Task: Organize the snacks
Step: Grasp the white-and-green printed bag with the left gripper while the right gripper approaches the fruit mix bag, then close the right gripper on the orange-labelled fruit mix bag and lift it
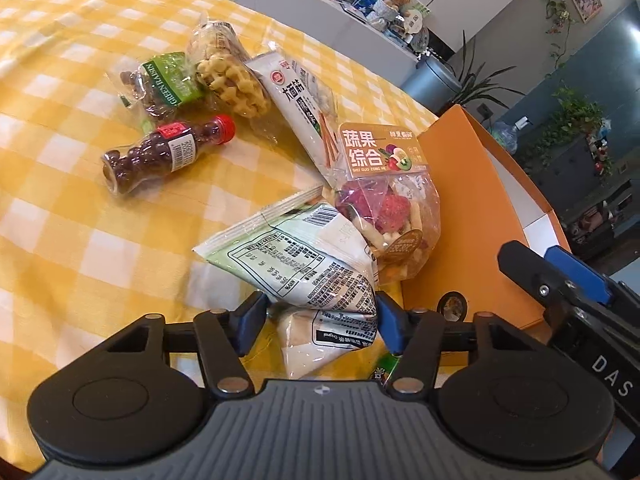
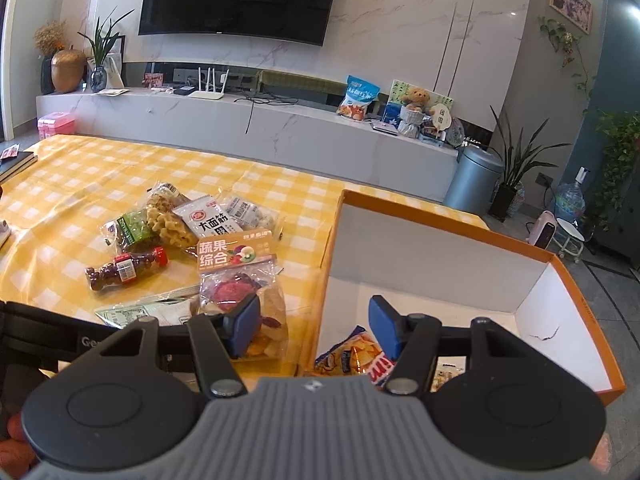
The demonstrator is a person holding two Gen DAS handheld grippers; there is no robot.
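1. Left hand-held gripper (image 1: pixel 320 320): blue pads closed on the corner of a pale green-and-white foil snack packet (image 1: pixel 296 256), which lies on the yellow-checked surface (image 1: pixel 80 220) just left of the orange cardboard box (image 1: pixel 472 216).
2. Right hand-held gripper (image 2: pixel 316 330): jaws spread, holding nothing, over the box's near left wall (image 2: pixel 326 276).
3. Inside the box: a yellow crisp bag (image 2: pixel 352 356).
4. Farther left on the surface: clear vegetable-crisp bag with orange header (image 1: pixel 384 184), red-capped clear bottle of dark sweets (image 1: pixel 168 152), waffle packet (image 1: pixel 228 76).
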